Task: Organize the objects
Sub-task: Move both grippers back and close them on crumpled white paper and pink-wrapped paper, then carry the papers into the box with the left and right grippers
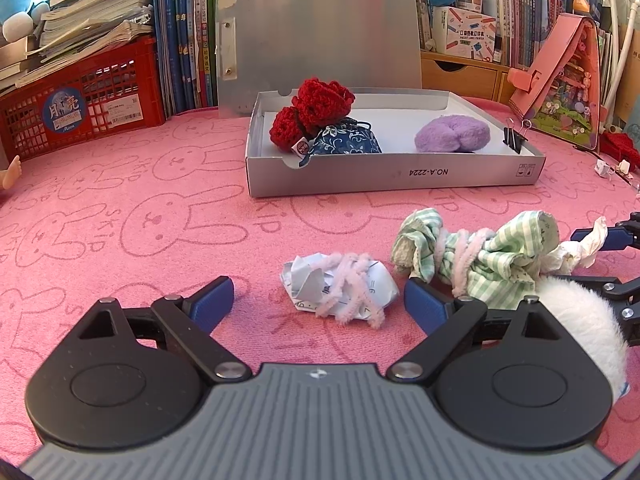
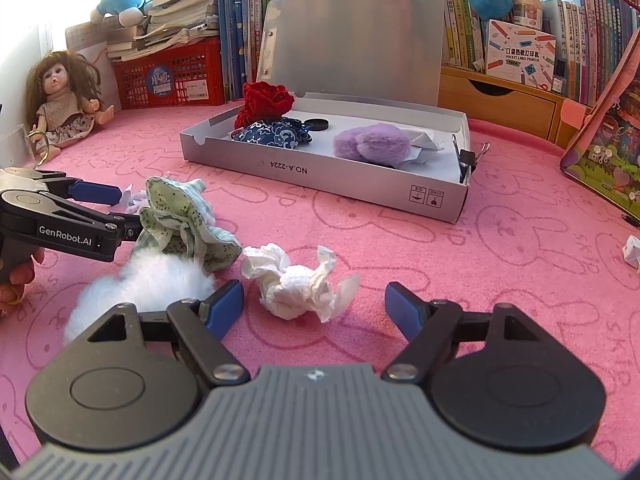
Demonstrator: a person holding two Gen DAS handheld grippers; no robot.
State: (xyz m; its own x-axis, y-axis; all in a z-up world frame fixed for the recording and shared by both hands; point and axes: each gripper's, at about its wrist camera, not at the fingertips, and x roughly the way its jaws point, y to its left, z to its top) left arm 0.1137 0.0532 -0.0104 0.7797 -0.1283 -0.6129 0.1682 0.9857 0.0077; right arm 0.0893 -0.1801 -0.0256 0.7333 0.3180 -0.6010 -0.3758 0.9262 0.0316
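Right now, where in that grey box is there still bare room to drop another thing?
The grey box has a bare white strip along its near wall and a gap between the blue pouch and the purple puff. Its left end is crowded by the red knit piled against the pouch; the right end holds folded paper and a black clip.

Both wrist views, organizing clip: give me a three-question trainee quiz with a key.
1. True or false: the grey box has its lid shut.
2. Which item lies between the right gripper's fingers? A) white tissue wad B) purple puff C) doll
3. Fill in: the crumpled paper in front of the left gripper is wrapped in pink ____.

Key: 1 false; 2 A; 3 pipe cleaner.
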